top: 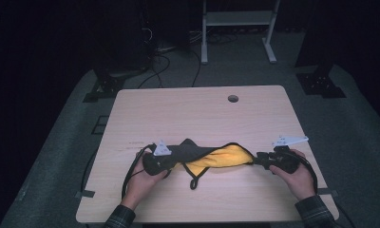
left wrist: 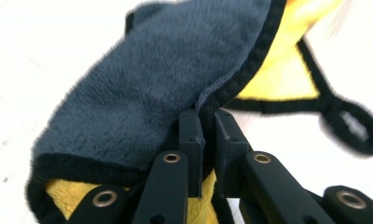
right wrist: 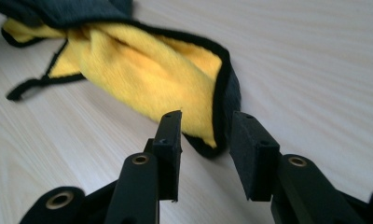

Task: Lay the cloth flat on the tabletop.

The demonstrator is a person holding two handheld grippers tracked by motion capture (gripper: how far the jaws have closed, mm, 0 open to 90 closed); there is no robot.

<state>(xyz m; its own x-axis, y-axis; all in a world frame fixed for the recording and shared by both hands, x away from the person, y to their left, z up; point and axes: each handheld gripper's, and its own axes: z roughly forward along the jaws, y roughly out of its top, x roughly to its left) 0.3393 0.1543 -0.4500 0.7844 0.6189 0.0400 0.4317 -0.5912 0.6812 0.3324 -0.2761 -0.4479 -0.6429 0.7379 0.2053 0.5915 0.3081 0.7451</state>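
A cloth (top: pixel 216 156), yellow on one side and dark grey on the other with black edging, lies crumpled along the front half of the wooden table (top: pixel 197 109). Its black hanging loop (top: pixel 194 183) trails toward me. My left gripper (top: pixel 176 164) is at the cloth's left end. In the left gripper view its jaws (left wrist: pixel 205 119) are shut on the black hem of the grey side (left wrist: pixel 152 84). My right gripper (top: pixel 255 160) is at the cloth's right end. In the right gripper view its jaws (right wrist: pixel 204 126) stand apart, with the yellow corner (right wrist: pixel 147 70) just reaching between the tips, untouched.
A round cable hole (top: pixel 232 98) sits near the table's far edge. Behind the table stand a white frame (top: pixel 235 19), black floor stands (top: pixel 321 80) and loose cables (top: pixel 159 66) on the grey carpet. Bare wood stretches beyond the cloth.
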